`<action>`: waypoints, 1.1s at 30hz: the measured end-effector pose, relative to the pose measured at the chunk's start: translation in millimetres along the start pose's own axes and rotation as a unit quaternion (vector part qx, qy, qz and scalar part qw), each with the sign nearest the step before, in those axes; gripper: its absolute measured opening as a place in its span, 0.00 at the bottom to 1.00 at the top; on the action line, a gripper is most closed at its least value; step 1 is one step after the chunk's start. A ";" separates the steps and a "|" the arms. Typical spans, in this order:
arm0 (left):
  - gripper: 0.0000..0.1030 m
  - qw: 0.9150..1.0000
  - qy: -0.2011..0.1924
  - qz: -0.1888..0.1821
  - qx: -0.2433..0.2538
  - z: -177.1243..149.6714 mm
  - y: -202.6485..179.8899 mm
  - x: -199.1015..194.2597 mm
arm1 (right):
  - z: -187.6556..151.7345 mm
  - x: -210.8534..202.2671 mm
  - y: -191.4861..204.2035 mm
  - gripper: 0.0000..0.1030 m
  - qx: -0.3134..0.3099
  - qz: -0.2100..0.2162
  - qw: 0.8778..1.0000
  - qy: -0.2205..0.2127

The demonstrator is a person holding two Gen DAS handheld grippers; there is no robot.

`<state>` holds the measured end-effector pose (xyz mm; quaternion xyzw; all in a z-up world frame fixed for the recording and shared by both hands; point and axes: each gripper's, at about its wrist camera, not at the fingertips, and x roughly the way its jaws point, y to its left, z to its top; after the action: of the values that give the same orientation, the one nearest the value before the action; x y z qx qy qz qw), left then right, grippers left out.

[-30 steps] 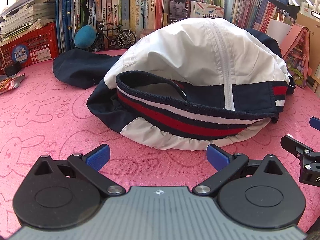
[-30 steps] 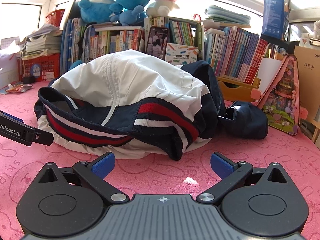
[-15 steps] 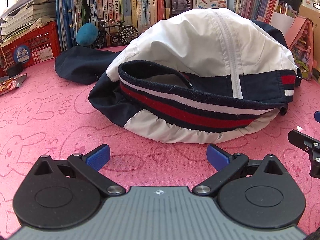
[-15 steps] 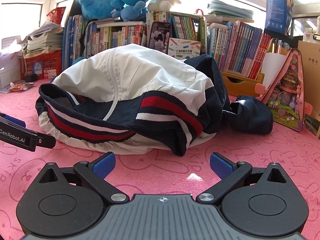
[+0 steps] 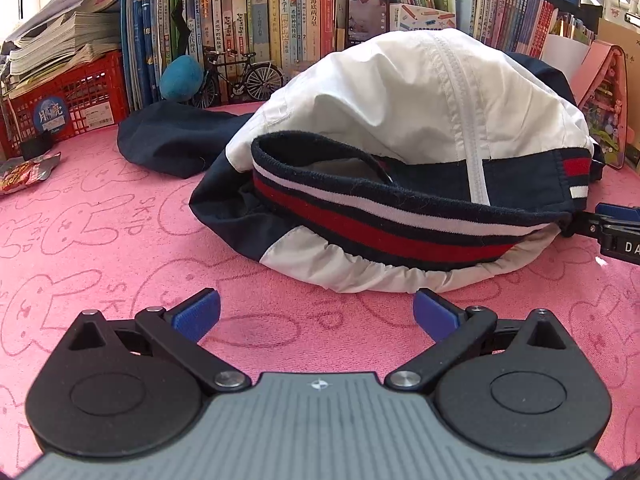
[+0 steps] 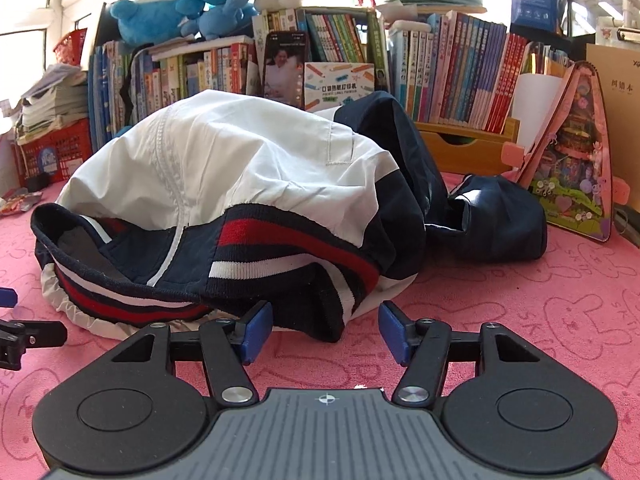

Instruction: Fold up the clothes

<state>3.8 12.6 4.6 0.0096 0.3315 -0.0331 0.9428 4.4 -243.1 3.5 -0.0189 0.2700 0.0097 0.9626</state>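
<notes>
Left wrist view: left hand-held gripper point(image 5: 316, 314), jaws spread wide, nothing between its blue pads point(image 5: 198, 312), resting low over the pink rabbit-print worktop point(image 5: 88, 232). Jacket point(image 5: 404, 152), white and navy with a red-and-white striped hem band point(image 5: 376, 232), lies bunched in a mound just ahead of the fingertips, apart from them. One navy sleeve point(image 5: 172, 140) trails out ahead and to the left. Right hand-held gripper point(image 5: 612, 230) enters at the far right edge, its tip at the hem's right end; contact cannot be told from here. Row of books point(image 5: 260, 32) and a red crate point(image 5: 68, 96) stand beyond the jacket.

Right wrist view: right hand-held gripper point(image 6: 325, 332), jaws half closed and just lately narrowing, the folded corner of the striped hem point(image 6: 320, 312) sitting right at the gap between the pads; the pads do not visibly press on it. Jacket mound rises directly ahead. Plush toys point(image 6: 188, 4) sit on the books beyond.
</notes>
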 end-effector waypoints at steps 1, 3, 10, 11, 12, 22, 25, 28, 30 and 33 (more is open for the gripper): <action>1.00 1.000 -0.015 0.004 0.001 6.0 2.5 -6.3 | 1.5 3.4 0.3 0.58 -0.003 -0.009 1.000 -0.004; 1.00 0.999 -0.043 0.008 0.007 19.7 7.0 -17.8 | 5.2 5.5 -1.2 0.58 0.000 -0.022 1.000 -0.015; 1.00 0.999 -0.044 0.019 0.009 51.4 19.1 7.3 | -3.4 2.3 -17.8 0.60 0.054 -0.016 0.998 -0.014; 1.00 1.000 -0.023 0.005 0.017 51.1 20.0 17.3 | -4.8 2.6 -20.1 0.61 0.059 -0.018 0.998 -0.011; 1.00 1.000 -0.007 -0.009 0.023 50.0 20.5 25.2 | -4.9 2.6 -22.8 0.61 0.064 -0.019 0.998 -0.011; 1.00 0.988 -0.018 0.150 0.036 36.6 36.4 48.9 | 4.7 2.5 -51.7 0.72 0.090 -0.067 0.993 -0.028; 1.00 0.989 -0.021 0.143 0.029 28.7 46.4 41.6 | -0.3 -1.5 -60.0 0.75 0.105 -0.030 0.994 -0.025; 1.00 0.988 -0.034 0.148 0.022 27.1 53.0 28.1 | -3.4 -5.0 -44.9 0.77 0.064 0.004 0.998 -0.016; 1.00 0.986 -0.046 0.160 0.016 30.9 57.0 18.9 | -3.1 -5.7 -28.2 0.81 0.023 0.032 0.999 -0.007; 1.00 0.980 -0.062 0.187 0.016 38.9 65.8 4.5 | -2.1 -1.8 -6.6 0.87 -0.015 0.058 0.998 0.005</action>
<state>36.1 76.5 31.9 0.0844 0.2638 0.1376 0.9510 2.0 -249.8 2.9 -0.0175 0.2750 0.0693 0.9588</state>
